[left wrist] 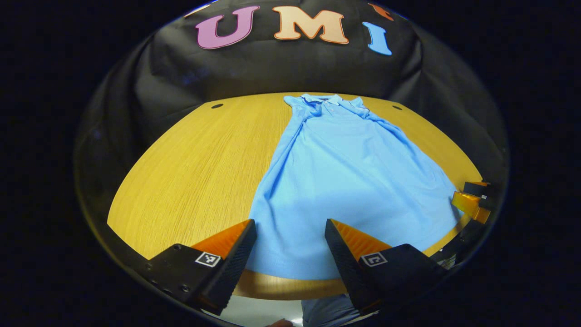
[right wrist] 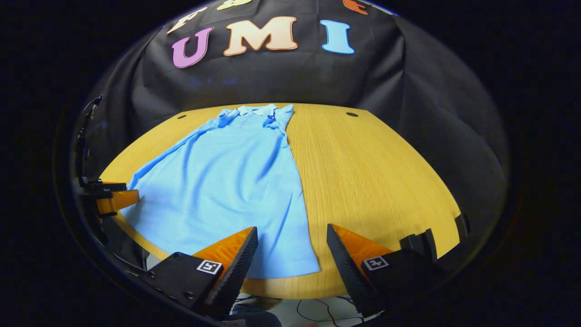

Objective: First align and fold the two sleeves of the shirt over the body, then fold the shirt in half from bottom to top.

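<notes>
A light blue polo shirt (left wrist: pixel 345 181) lies flat on the wooden table (left wrist: pixel 199 172), collar at the far edge and hem at the near edge, both sleeves folded in over the body. My left gripper (left wrist: pixel 290 227) hovers open over the hem's left corner, nothing between its fingers. In the right gripper view the same shirt (right wrist: pixel 227 190) lies left of centre, and my right gripper (right wrist: pixel 292 234) stands open above the hem's right corner. The right gripper (left wrist: pixel 474 200) shows at the left gripper view's right edge, and the left gripper (right wrist: pixel 113 197) at the right gripper view's left edge.
Black cloth walls (left wrist: pixel 281 72) close in the table behind and at the sides. Small dark holes (left wrist: pixel 217 106) mark the tabletop's far corners. Bare wood (right wrist: pixel 376 181) stretches to the right of the shirt. Cables (right wrist: pixel 317 309) lie on the floor below the near edge.
</notes>
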A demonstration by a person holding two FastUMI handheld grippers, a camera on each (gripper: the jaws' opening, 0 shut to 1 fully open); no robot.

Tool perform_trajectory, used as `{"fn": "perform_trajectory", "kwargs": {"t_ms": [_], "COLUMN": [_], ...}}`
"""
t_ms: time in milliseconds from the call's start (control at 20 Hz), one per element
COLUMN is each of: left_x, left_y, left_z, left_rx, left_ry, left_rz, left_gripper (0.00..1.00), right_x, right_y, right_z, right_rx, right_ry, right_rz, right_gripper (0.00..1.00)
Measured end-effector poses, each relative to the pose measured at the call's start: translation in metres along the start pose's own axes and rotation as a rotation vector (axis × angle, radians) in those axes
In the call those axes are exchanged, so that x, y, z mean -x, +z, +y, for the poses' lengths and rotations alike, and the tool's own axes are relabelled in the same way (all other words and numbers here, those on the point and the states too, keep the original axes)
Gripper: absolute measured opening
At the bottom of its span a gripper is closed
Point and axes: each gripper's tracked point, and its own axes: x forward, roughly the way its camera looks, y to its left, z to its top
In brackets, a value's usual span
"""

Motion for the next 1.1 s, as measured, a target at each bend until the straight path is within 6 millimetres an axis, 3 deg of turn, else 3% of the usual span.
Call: {"fn": "perform_trajectory", "kwargs": {"t_ms": [250, 350, 400, 450, 500, 600, 800, 1100], "left_x": [0.0, 0.0, -0.001, -0.001, -0.002, -0.001, -0.004, -0.005], "left_y": [-0.003, -0.002, -0.004, -0.003, -0.004, -0.003, -0.001, 0.04], "left_z": [-0.01, -0.022, -0.029, -0.035, -0.038, -0.039, -0.037, -0.035], "left_rx": [0.001, -0.014, -0.011, 0.002, 0.017, 0.045, 0.062, 0.058], "left_ry": [-0.036, -0.066, -0.085, -0.099, -0.11, -0.102, -0.102, -0.126], "left_rz": [-0.01, -0.026, -0.021, -0.026, -0.025, -0.023, 0.073, 0.071], "left_gripper": [0.95, 0.76, 0.58, 0.49, 0.22, 0.0, 0.0, 0.0], "right_x": [-0.004, -0.002, 0.0, 0.001, 0.001, -0.003, 0.004, 0.003], "right_y": [0.0, 0.0, -0.002, -0.001, -0.002, -0.003, 0.006, 0.076], "right_z": [0.007, 0.019, 0.024, 0.03, 0.037, 0.036, 0.042, 0.048], "right_rx": [-0.047, -0.01, 0.007, 0.014, 0.012, 0.027, -0.034, -0.088], "right_ry": [0.019, 0.062, 0.079, 0.099, 0.113, 0.111, 0.149, 0.18], "right_rz": [0.028, 0.026, 0.024, 0.022, 0.025, 0.03, 0.056, -0.026], "right_gripper": [0.97, 0.87, 0.63, 0.52, 0.31, 0.06, 0.02, 0.02]}}
